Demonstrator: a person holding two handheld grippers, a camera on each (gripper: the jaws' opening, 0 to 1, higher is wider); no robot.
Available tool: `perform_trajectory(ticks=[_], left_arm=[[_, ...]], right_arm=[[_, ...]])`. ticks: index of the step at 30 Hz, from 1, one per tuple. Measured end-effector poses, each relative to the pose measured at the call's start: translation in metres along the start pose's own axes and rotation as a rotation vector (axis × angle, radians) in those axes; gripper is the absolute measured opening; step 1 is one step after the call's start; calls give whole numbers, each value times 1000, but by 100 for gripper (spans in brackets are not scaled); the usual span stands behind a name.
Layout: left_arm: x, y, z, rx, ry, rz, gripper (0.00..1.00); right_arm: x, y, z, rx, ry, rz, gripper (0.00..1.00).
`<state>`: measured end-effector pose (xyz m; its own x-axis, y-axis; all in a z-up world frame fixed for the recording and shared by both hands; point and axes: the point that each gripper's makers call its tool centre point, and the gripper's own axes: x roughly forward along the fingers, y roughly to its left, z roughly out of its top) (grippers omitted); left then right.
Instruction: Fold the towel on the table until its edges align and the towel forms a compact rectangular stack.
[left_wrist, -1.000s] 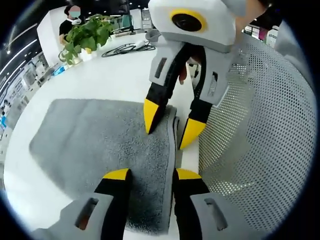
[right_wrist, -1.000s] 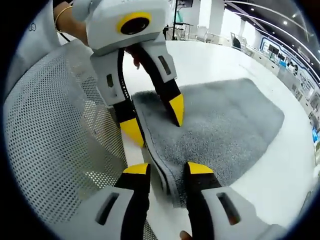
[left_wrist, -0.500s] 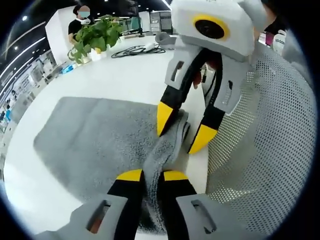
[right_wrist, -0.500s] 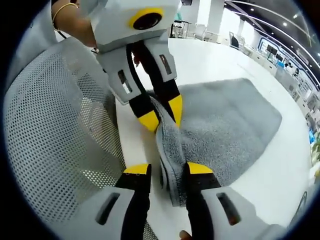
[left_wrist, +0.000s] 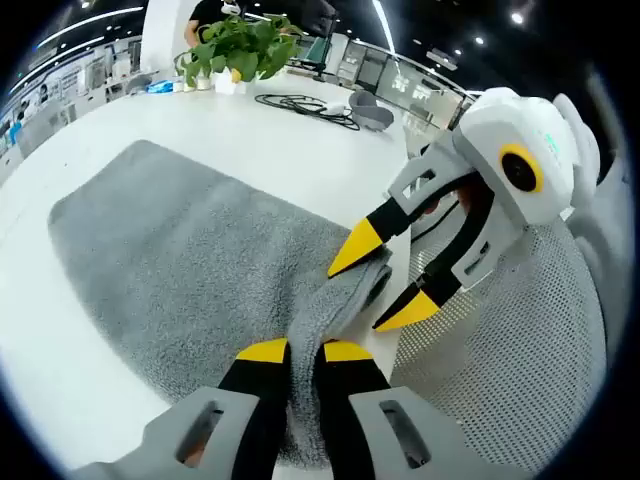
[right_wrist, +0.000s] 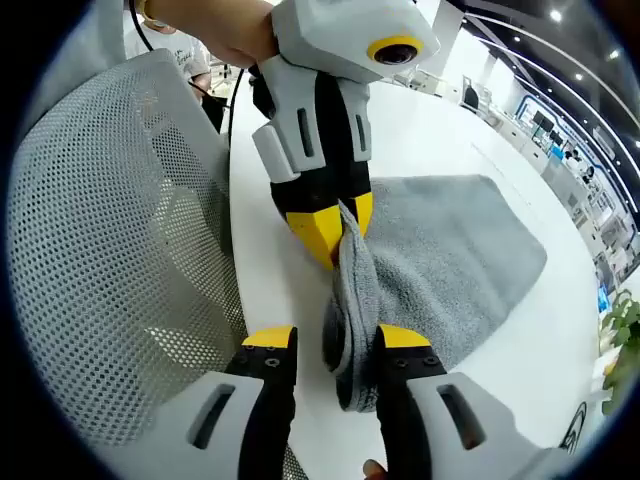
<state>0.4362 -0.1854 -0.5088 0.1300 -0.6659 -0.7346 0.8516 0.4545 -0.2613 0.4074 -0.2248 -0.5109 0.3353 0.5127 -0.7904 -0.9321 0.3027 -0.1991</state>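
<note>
Towel (left_wrist: 190, 270) lay spread on the white desk (left_wrist: 290, 140), its near hem lifted between two pairs of tongs. The left tongs (left_wrist: 296, 351) were clamped on the edge; the right tongs (right_wrist: 322, 340) straddled the same hem further along, jaws apart and not yet pinching. A clean fold would likely have needed both grips secure and level before the hem was carried across to the far edge.
</note>
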Motion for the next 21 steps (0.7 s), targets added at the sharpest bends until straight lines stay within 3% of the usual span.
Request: perform_trajectory(ticks=[7,17,21], left_arm=[[-4,-3,6,-101,-16,-54,10],[-8,-13,9,-80,-18,-59,11],[-6,-7,2,-33,-9,-52,12]], right_arm=[[1,-9,-4,-16,16,-51,25],[-4,-17,0,13,-11,-83,15],[-6,-20,4,106,-56,-78,11]])
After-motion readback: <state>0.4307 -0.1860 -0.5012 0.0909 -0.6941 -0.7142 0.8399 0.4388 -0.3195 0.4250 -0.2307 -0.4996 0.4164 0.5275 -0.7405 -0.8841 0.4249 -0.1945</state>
